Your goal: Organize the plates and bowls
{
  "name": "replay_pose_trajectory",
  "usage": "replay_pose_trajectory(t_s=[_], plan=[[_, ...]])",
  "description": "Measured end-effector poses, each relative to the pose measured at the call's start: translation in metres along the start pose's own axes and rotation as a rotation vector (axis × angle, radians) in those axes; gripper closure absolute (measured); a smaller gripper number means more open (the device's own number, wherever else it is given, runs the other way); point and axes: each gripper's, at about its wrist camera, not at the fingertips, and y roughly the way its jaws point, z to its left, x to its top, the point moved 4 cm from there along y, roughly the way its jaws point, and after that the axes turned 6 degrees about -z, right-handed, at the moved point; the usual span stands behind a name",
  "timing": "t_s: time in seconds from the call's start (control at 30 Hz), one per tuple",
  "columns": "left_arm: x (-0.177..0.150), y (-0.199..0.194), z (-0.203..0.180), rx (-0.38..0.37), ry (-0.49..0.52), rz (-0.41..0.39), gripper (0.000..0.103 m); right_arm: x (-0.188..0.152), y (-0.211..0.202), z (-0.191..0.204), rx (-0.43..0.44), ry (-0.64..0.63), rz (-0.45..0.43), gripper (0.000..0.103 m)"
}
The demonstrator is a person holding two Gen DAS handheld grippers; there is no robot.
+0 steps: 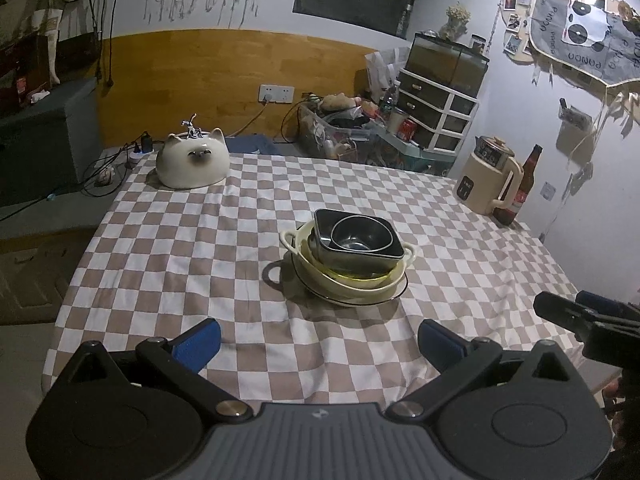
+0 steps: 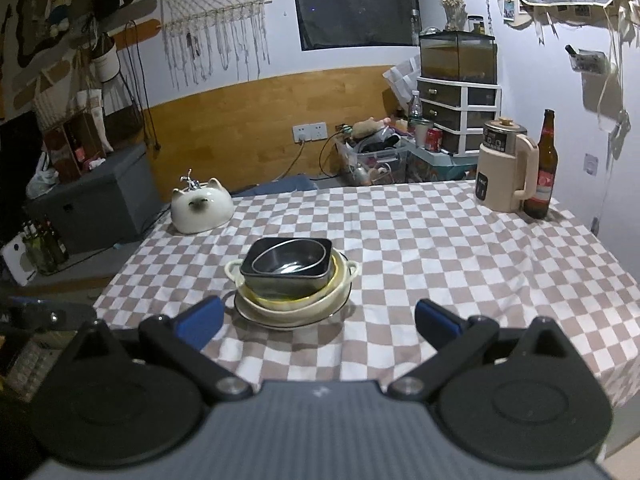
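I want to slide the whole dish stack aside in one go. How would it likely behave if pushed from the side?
Probably unstable: the dark square bowl sits tilted in the cream handled dish, so it may shift or slide. The dishes look ceramic, likely heavy and breakable. The checkered tablecloth is already wrinkled and could bunch under the bottom plate.

Dark bowls (image 1: 357, 240): two, nested
Cream handled dish (image 1: 352, 276): one
Plates (image 1: 352, 298): one visible
Cat-shaped ceramics (image 1: 193, 159): one
Kettles (image 1: 486, 178): one
Beer bottles (image 1: 520, 188): one
Grippers (image 1: 320, 342): two

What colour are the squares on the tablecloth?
Light brown and white checks on the tablecloth, clearest in the left wrist view.
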Motion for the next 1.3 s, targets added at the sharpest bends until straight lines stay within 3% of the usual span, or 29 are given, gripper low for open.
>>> replay_pose_trajectory(t_s=[0.33, 1.3], plan=[[0.004, 0.008, 0.003, 0.013, -0.008, -0.026, 0.000, -0.005, 0.008, -0.007, 0.021, 0.007, 0.053, 0.001], [0.004, 0.017, 0.006, 0.036, -0.008, -0.008, 0.000, -0.002, 0.020, -0.004, 0.055, -0.011, 0.072, 0.001]])
